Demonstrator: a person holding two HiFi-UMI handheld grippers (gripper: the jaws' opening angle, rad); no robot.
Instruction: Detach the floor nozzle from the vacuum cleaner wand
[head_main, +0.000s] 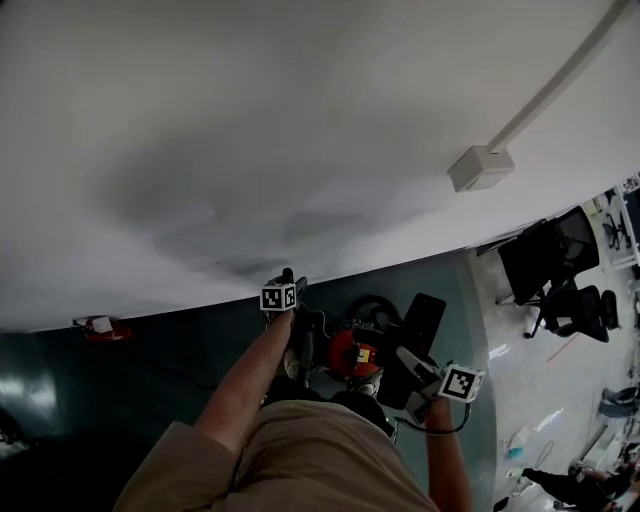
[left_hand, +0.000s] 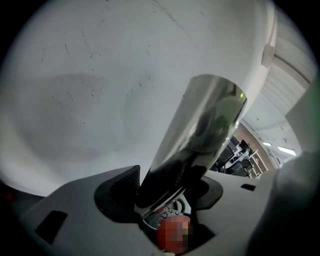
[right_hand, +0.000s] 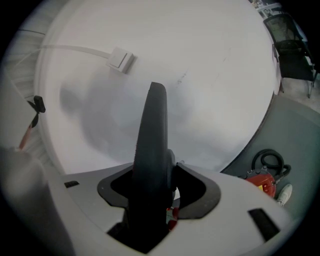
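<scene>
In the left gripper view a shiny metal wand (left_hand: 200, 130) runs up and to the right from between the jaws of my left gripper (left_hand: 170, 186). The ribbed left pad (left_hand: 126, 184) lies against the tube. In the right gripper view the black floor nozzle (right_hand: 152, 150) stands edge-on between the jaws of my right gripper (right_hand: 156, 175), which is shut on it. In the head view the left gripper (head_main: 290, 280) is held out near the wall. The right gripper (head_main: 415, 365) holds the nozzle (head_main: 422, 320) beside the red vacuum body (head_main: 352, 355).
A white wall fills most of each view, with a junction box (head_main: 480, 167) and conduit on it. The vacuum body (right_hand: 262, 182) and its black hose (right_hand: 267, 160) lie on the dark floor (head_main: 150, 370). Office chairs (head_main: 565, 290) stand at the right, and a small red object (head_main: 100, 327) lies by the wall at the left.
</scene>
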